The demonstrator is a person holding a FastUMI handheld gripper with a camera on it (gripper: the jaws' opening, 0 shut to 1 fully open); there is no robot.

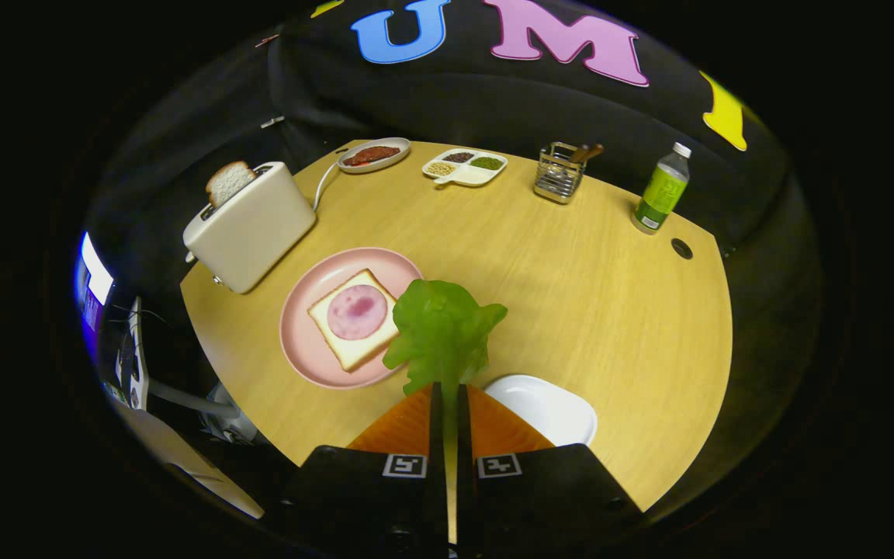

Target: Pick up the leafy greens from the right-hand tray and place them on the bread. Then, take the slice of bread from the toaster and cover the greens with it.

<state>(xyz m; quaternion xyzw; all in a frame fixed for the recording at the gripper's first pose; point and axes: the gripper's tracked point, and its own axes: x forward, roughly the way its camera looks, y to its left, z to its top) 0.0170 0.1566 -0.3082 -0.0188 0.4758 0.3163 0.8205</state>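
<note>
My gripper (449, 386) is shut on the stem of the leafy greens (442, 330), which stick up just ahead of the fingers, lifted above the table. Beyond and left of the leaf lies a pink plate (309, 359) with a bread slice (354, 335) topped by a round pink slice of ham (357, 311). The leaf's edge overlaps the plate's right rim in view. The white tray (549, 407) lies just right of the fingers, with nothing on the part I can see. Farther left stands a cream toaster (251, 228) with a bread slice (229, 182) sticking out of its slot.
At the table's far side are an oval dish of red food (373, 154), a divided white dish of grains (466, 167), a wire utensil holder (560, 175) and a green bottle (661, 192). A cable hole (681, 248) is near the bottle. The toaster's cord runs toward the oval dish.
</note>
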